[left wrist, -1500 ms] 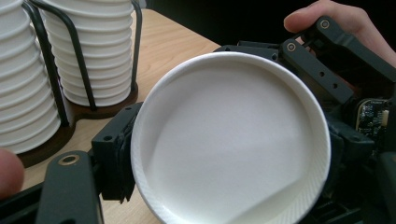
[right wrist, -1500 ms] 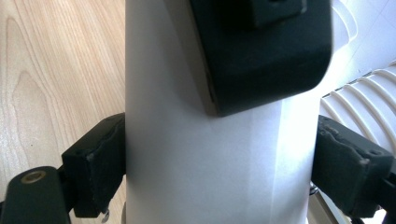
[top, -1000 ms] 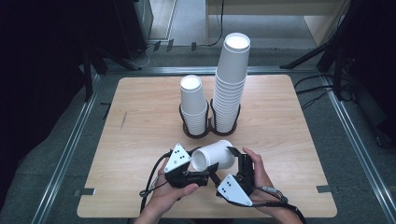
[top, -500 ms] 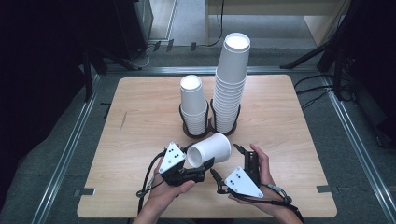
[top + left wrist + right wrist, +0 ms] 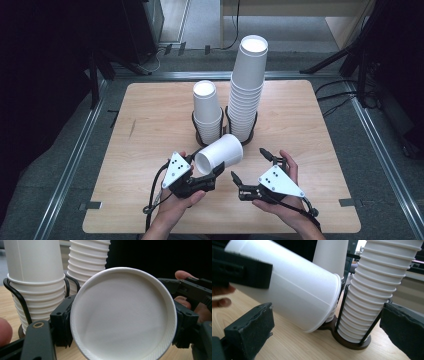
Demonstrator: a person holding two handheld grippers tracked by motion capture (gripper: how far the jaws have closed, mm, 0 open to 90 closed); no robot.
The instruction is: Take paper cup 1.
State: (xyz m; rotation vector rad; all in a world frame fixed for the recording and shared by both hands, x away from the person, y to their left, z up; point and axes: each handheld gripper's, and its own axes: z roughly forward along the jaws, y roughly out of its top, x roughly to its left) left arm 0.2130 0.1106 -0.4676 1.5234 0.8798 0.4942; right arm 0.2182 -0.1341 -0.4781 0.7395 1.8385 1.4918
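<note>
Near the table's [image 5: 150, 105] front edge, the left gripper [image 5: 212, 175] is pinching a paper cup [image 5: 220, 154] on its side, by the base. The right gripper [image 5: 250, 167] is hovering open, empty. Light and crushable, the cup likely wants gentle holds near its stiffer rim.

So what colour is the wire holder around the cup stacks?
Black wire holder on a dark brown base, clearest in the right gripper view beside the tall cup stack.

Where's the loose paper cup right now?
In the high view the paper cup lies tilted on its side, clamped in the left gripper, just in front of the shorter cup stack at the table's near middle.
</note>
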